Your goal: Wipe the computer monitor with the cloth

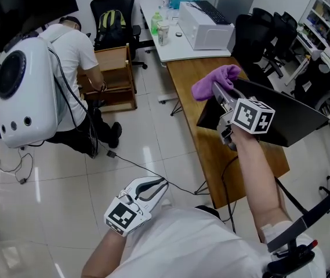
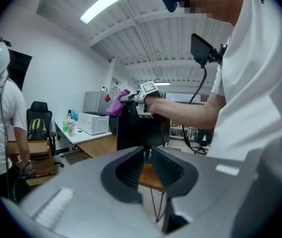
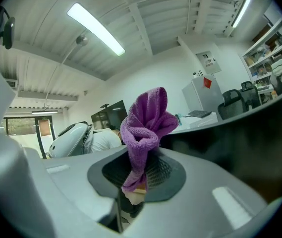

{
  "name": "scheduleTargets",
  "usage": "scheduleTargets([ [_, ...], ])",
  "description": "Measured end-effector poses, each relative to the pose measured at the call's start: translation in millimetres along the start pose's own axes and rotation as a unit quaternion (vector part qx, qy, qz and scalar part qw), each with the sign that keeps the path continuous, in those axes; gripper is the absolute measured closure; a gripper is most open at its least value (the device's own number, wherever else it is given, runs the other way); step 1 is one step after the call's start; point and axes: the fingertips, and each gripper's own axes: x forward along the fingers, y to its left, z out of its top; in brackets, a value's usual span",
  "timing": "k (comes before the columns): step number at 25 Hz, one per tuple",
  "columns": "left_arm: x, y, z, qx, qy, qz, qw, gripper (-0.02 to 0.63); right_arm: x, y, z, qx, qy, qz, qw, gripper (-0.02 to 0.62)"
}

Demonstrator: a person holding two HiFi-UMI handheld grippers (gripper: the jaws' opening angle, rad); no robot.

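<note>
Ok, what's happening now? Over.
Right gripper shut on cloth, at top corner of monitor. Left gripper shut, empty, hanging low. Nothing in the way.

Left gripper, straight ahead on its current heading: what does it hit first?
Probably the monitor on the wooden desk; it sits dead ahead of the left gripper. Depth is unclear, but nothing nearer shows in that line.

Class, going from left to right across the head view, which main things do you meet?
white backpack → wooden cabinet → purple cloth → computer monitor
</note>
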Motion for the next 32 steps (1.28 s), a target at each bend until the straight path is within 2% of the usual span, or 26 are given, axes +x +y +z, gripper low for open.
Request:
scheduleTargets([
  [6,-2.6,-4.6,-1.3,-0.005,-0.002,-0.004,1.0,0.535,-17.7,1.2,10.3,-0.009,-0.015,-0.002,1.0,0.541],
  [12,3.7,-7.1,-20.3,-0.026,0.007,-0.035,0.999,0.536,-71.6,3.8,-9.6,-0.031,-0.022,-0.013,0.999,0.541],
  [15,17.7,-12.4,-26.8,-0.025,0.013,-0.069,0.9973,0.535,-115.7,-4.8,-27.5,-0.032,-0.016,-0.044,0.998,0.541],
  [19,45.9,-34.8,-16.6,-0.005,0.008,-0.114,0.9934,0.536,-195.8,-29.3,-49.9,-0.022,-0.018,-0.097,0.995,0.541],
  [25,84.0,-89.3,12.5,0.009,0.02,-0.176,0.9842,0.536,-338.3,-68.7,-72.1,-0.036,-0.031,-0.211,0.976,0.541],
  [32,115.2,-178.0,38.4,0.04,0.01,-0.202,0.9786,0.541,-470.5,-75.8,-99.5,-0.05,-0.031,-0.261,0.963,0.541],
])
